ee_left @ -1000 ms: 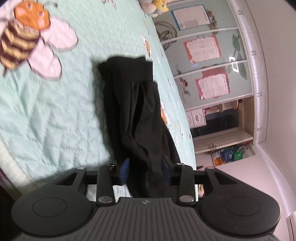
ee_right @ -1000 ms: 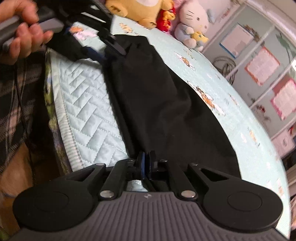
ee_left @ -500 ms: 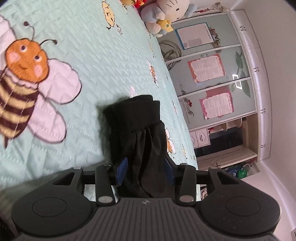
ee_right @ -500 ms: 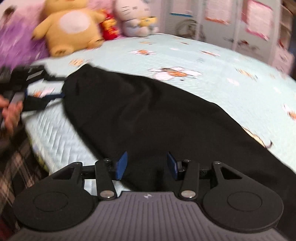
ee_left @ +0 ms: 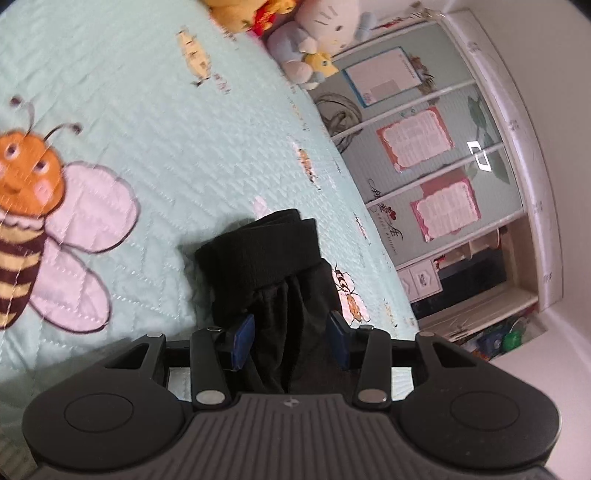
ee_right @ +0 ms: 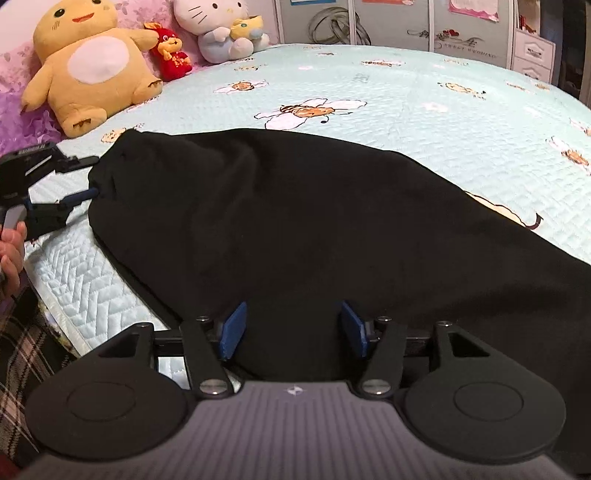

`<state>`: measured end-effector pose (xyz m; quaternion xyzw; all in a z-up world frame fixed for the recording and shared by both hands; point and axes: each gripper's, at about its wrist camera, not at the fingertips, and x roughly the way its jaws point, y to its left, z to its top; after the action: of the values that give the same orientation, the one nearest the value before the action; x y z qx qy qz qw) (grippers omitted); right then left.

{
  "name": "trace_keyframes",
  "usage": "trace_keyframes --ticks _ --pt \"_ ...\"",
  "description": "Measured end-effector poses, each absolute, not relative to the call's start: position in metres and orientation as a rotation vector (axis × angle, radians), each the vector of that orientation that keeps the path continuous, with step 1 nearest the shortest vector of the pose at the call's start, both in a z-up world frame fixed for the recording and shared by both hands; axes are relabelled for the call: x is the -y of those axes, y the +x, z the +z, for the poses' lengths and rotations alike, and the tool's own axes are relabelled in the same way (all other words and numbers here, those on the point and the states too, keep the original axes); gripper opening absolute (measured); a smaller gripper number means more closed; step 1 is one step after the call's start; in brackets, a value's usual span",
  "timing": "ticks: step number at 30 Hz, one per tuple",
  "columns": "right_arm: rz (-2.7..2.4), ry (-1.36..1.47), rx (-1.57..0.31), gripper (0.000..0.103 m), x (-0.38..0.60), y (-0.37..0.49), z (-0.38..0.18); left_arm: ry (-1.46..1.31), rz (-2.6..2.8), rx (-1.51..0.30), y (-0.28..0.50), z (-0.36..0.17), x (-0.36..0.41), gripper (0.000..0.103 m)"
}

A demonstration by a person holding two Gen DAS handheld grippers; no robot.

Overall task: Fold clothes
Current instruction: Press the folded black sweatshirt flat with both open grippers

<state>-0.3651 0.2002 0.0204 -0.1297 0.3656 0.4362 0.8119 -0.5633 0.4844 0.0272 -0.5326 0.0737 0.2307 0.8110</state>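
Two grippers are over the bed [ee_right: 424,96] right now, and both stand released, blue pads spread wide. Left gripper [ee_left: 291,341] first: its jaws sit apart with the gathered end of the black garment [ee_left: 273,266] running up between them, cloth inside the gap but neither pad pressing on it. Straight ahead of that gripper the ribbed band of the garment lies folded over on the mint quilt. Off to its left, a big embroidered bee [ee_left: 33,236]; far ahead, soft toys against a cabinet front.

Over to the right gripper [ee_right: 293,332]: jaws parted, the garment's near edge lying between the pads, nothing clamped. Ahead of it the black garment [ee_right: 314,229] spreads broad and flat across the bed, running off to the right. At its far-left end the left gripper [ee_right: 64,181] shows with fingers apart at the cloth's edge, a hand [ee_right: 11,251] behind it. Beyond that, ahead and left, a yellow plush [ee_right: 88,62] and a white cat plush [ee_right: 218,29].
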Motion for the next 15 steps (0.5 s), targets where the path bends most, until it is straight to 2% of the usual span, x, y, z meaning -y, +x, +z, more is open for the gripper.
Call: trace_keyframes --ticks 11,15 --pt "0.915 -0.342 -0.775 0.065 -0.209 -0.371 0.017 -1.159 0.496 -0.182 -0.569 0.024 -0.480 0.045" --pt "0.911 -0.335 -0.784 0.066 -0.209 -0.370 0.018 -1.073 0.501 -0.166 -0.571 0.045 -0.468 0.044"
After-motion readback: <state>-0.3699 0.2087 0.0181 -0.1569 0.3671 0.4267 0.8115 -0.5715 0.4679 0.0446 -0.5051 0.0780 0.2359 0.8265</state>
